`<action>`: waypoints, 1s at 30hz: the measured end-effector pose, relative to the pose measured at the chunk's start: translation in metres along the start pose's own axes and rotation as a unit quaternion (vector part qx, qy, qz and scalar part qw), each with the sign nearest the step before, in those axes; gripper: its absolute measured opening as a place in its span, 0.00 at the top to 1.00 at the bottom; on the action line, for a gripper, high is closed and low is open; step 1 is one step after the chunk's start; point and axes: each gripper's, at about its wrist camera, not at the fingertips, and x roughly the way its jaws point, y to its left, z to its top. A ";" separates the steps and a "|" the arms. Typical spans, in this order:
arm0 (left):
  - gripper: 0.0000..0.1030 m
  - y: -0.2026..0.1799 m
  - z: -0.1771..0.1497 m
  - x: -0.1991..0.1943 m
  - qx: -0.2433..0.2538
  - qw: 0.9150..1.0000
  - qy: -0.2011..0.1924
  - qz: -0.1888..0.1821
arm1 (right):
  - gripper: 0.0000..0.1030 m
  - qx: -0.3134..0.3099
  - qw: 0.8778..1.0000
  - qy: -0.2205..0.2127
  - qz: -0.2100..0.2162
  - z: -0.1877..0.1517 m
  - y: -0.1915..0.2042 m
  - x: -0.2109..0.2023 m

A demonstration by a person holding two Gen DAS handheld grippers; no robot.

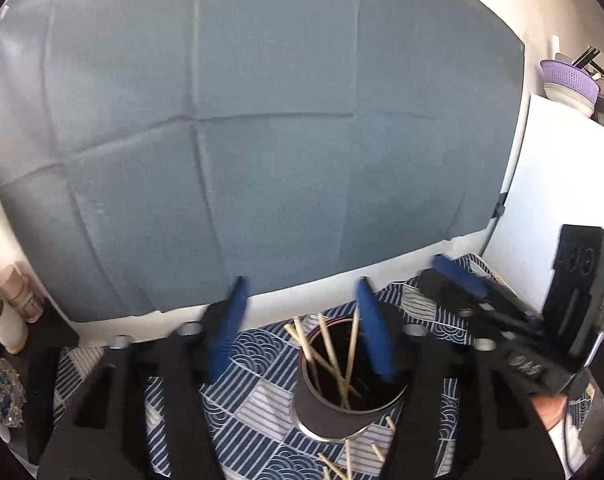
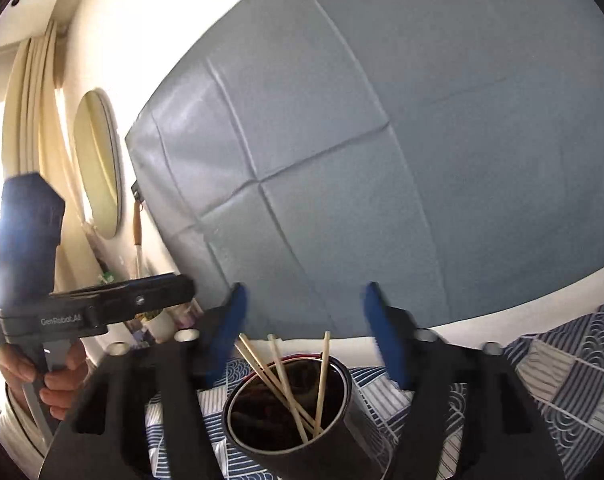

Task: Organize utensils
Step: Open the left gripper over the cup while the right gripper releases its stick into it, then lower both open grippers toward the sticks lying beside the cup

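1. Both pairs of fingers are spread wide and hold nothing: our left gripper point(image 1: 302, 320) and right gripper point(image 2: 306, 328) each hover above the holder.
2. Blue pads point(image 1: 225, 332) show on the fingers, none touching a stick.
3. Just below stands the dark cylindrical holder point(image 1: 334, 420), upright on the patterned blue cloth point(image 1: 253, 392) that covers the table.
4. Chopsticks point(image 2: 283, 380) lean inside the holder, crossing each other; we count about four in the right wrist view and roughly five in the left, some overlap so the count is unsure.
5. Loose chopsticks point(image 1: 342, 464) lie on the cloth beside the holder's base, at least four visible, partly cut off by the frame edge.
6. Handling judgement: the sticks look like thin, light, stiff wood, likely to roll or pivot in a pinch; we'd grip one near mid-length, across its width.
7. The holder looks smooth and may tip if a stick is pushed sideways against its rim.
8. Farther off, a grey-blue backdrop point(image 1: 261, 140) hangs behind the table.
9. At far right, one purple colander point(image 1: 570, 80) sits on stacked bowls.
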 end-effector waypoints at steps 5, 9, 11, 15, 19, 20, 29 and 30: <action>0.16 0.004 -0.012 -0.020 -0.001 1.000 0.000 -0.003 | 0.14 -0.003 1.000 -0.009 -0.018 0.003 0.006 -0.023; 0.07 0.005 -0.031 -0.032 0.002 1.000 0.000 -0.004 | 0.11 -0.004 0.999 0.010 -0.039 -0.002 0.009 -0.038; 0.06 0.004 -0.043 -0.031 0.013 1.000 0.009 0.001 | 0.11 -0.003 0.999 0.021 -0.043 -0.007 0.010 -0.045; 0.06 0.003 -0.067 -0.023 0.037 0.998 0.045 0.003 | 0.10 -0.022 0.996 0.049 -0.064 -0.024 0.013 -0.059; 0.06 0.001 -0.095 -0.013 0.051 0.996 0.077 0.016 | 0.10 -0.052 0.991 0.087 -0.089 -0.045 0.020 -0.068; 0.06 0.000 -0.104 -0.009 0.055 0.994 0.091 0.011 | 0.10 -0.060 0.989 0.097 -0.095 -0.050 0.022 -0.069; 0.06 0.002 -0.161 0.012 0.050 0.984 0.169 -0.004 | 0.10 -0.070 0.968 0.193 -0.142 -0.097 0.027 -0.067; 0.06 0.002 -0.166 0.014 0.051 0.983 0.179 -0.004 | 0.10 -0.067 0.966 0.202 -0.145 -0.102 0.025 -0.066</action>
